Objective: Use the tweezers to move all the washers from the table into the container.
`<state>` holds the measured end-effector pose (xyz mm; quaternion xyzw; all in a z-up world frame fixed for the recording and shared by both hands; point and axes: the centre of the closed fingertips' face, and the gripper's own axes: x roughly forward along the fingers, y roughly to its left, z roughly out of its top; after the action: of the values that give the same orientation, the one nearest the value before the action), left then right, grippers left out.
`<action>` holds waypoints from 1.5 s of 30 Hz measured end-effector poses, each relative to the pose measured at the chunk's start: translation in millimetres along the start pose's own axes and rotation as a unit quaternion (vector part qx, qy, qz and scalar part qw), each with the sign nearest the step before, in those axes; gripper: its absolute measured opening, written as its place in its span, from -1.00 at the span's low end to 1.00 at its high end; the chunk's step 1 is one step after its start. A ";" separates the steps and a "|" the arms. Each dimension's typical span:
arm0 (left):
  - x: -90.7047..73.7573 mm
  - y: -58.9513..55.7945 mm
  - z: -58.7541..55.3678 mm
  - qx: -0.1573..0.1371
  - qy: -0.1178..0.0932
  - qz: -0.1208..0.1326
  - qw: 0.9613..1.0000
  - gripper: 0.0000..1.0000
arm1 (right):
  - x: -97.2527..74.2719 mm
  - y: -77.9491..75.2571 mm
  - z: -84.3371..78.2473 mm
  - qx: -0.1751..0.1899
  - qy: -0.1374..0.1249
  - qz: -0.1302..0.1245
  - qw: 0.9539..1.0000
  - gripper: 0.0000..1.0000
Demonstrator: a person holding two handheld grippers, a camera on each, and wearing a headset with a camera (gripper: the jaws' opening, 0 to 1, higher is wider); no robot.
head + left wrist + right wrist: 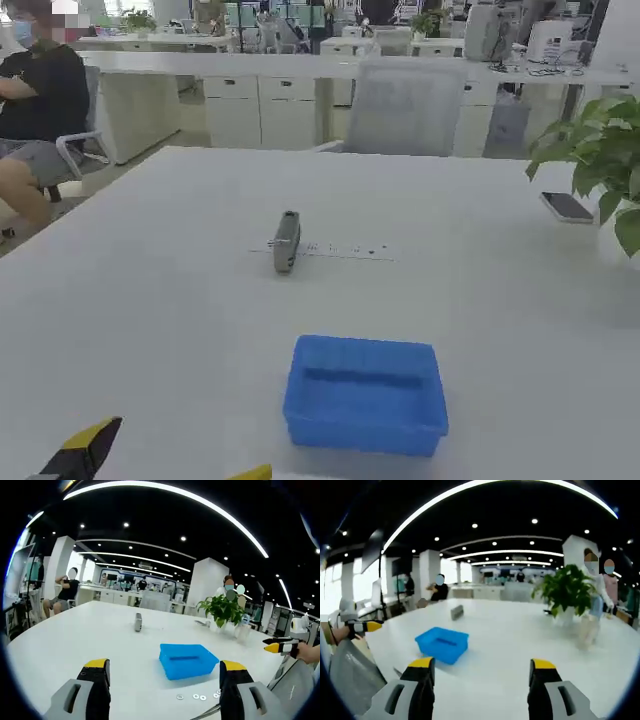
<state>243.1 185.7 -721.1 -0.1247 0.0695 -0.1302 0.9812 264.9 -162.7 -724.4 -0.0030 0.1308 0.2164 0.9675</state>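
With left tool (165,666) and right tool (481,664) both spread, empty, pinch thin, light, probably slippery washers (196,696) by the rim, near the tabletop (75,640) edge.

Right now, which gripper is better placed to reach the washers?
Probably the left gripper: the washers lie just ahead of its open jaws. The right gripper has the blue container off to its left.

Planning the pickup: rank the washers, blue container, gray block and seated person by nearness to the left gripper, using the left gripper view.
1. washers: closest, low and right of centre.
2. blue container: centre, just behind them.
3. gray block: farther back, left of centre.
4. seated person: far left background.
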 end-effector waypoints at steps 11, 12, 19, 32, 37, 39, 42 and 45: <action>-0.4 1.8 -1.4 -0.003 0.002 0.002 1.000 0.85 | 1.6 -1.5 -2.0 0.002 0.001 0.001 1.000 0.44; -0.3 1.9 -2.1 -0.003 0.004 0.003 1.000 0.85 | 1.7 -1.4 -2.0 0.002 0.000 0.001 1.000 0.44; -0.4 -0.1 -0.6 -0.002 0.000 0.000 1.000 0.83 | 1.7 0.9 2.9 0.003 -0.012 0.001 1.000 0.48; -0.8 0.4 -1.9 0.017 0.007 0.005 1.000 0.80 | 3.0 -0.4 0.4 0.001 -0.004 0.000 1.000 0.48; -1.0 -1.8 -1.7 0.024 0.008 0.001 1.000 0.81 | 3.1 0.8 -2.4 -0.013 0.010 -0.007 1.000 0.51; -1.2 -1.4 -0.9 0.026 0.005 0.002 1.000 0.81 | 2.8 1.7 -2.8 -0.014 0.011 -0.007 1.000 0.52; -1.6 1.6 -3.5 0.027 0.012 0.008 1.000 0.81 | 3.0 1.8 -2.7 -0.014 0.013 -0.008 1.000 0.51; -1.0 0.5 -4.4 0.028 0.014 0.003 1.000 0.80 | 2.7 2.5 -3.1 -0.016 0.014 -0.009 1.000 0.51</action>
<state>241.4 185.4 -725.4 -0.0955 0.0799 -0.1304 0.9836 265.5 -159.5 -728.0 -0.0228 0.1411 0.2094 0.9673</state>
